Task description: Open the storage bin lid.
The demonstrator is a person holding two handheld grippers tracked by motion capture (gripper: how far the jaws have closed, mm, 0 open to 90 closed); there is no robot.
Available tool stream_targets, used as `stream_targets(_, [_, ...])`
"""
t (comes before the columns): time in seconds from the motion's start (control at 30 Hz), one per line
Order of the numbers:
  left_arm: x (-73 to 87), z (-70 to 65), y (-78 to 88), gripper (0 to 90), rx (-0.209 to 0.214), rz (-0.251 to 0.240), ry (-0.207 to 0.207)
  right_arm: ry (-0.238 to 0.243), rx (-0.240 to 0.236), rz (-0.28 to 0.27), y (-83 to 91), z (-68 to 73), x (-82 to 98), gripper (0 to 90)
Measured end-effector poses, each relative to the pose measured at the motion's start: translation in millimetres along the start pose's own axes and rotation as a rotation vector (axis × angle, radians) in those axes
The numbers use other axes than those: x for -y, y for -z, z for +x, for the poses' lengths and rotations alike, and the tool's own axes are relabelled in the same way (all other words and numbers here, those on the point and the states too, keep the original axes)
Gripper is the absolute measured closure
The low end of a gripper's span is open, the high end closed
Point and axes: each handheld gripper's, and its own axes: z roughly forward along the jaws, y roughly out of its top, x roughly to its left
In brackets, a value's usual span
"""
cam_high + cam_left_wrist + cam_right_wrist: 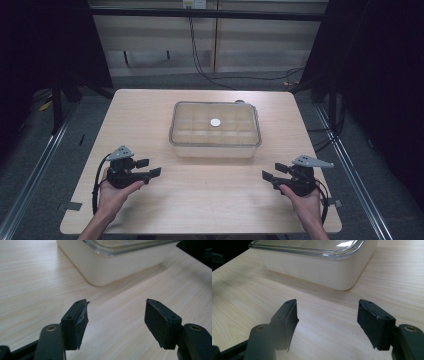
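Currently both jaws apart, nothing between them; lidded box (215, 129) sits mid-counter (150, 105). My left gripper (151, 168) hangs near the box's front-left corner, my right gripper (272, 172) near its front-right, neither touching it

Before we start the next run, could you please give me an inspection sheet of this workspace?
Surface: light wooden table, bare around the box.
Job's things: cream box with clear lid at the table's middle, shut; a small white disc at the lid's middle.
Clutter: nothing seen.
Grippers: left gripper and right gripper near the front corners, jaws open, empty, apart from the box.
Cables: black cables on the floor behind the table.
Surroundings: grey floor, dark curtains, pale back wall.
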Motion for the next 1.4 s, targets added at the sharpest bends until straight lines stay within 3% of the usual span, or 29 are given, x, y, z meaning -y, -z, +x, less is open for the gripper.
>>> stream_targets(0.17, [-9.5,-0.5,-5.7,35.4,-0.014,0.011,-0.013,-0.001,-0.015,0.019,-1.0,-3.3,-9.7,33.4])
stream_targets(0.23, [-12.4,-0.9,-5.6,35.6,0.004,-0.001,-0.01,0.002,-0.023,0.019,-1.4,-5.3,-16.8,34.7])
stream_targets(0.27, [-15.2,-1.6,-4.9,35.8,-0.039,0.018,-0.016,0.001,-0.029,0.014,-1.9,-6.2,-23.4,35.7])
stream_targets(0.3, [-15.2,-1.6,-4.9,35.8,-0.039,0.018,-0.016,0.002,-0.028,0.016,-1.9,-6.2,-25.7,35.7])
stream_targets(0.4, [-21.5,0.6,-3.4,37.0,-0.024,0.008,-0.022,0.01,-0.034,0.02,-3.0,-6.1,-32.2,35.7])
stream_targets(0.47, [-26.6,4.5,-3.4,37.5,-0.018,-0.004,0.003,0.013,-0.037,0.017,-5.7,-5.8,-41.0,35.7])
stream_targets(0.63, [-29.2,5.5,-4.9,34.2,-0.006,-0.01,-0.013,0.035,-0.027,0.016,-11.3,-6.1,-49.0,35.6])
stream_targets(0.83, [-35.4,11.0,-7.2,34.2,0.015,-0.033,0.016,0.011,-0.041,0.003,-14.4,-12.1,-59.0,35.2])
stream_targets(0.9, [-39.5,14.1,-9.4,35.6,0.014,-0.018,0.01,0.005,-0.05,0.01,-15.8,-14.0,-63.3,34.4])
stream_targets(1.07, [-50.7,21.1,-14.1,37.6,0.001,-0.03,0.041,-0.009,-0.042,0.039,-22.2,-19.8,-75.6,28.2])
stream_targets(1.17, [-58.5,23.0,-17.4,36.0,-0.019,-0.015,0.017,-0.028,-0.061,0.042,-25.2,-21.7,-80.3,26.1])
stream_targets(1.4, [-78.7,26.4,-17.1,32.5,-0.026,-0.032,0.014,0.015,-0.056,0.099,-40.1,-20.8,-98.6,26.5])
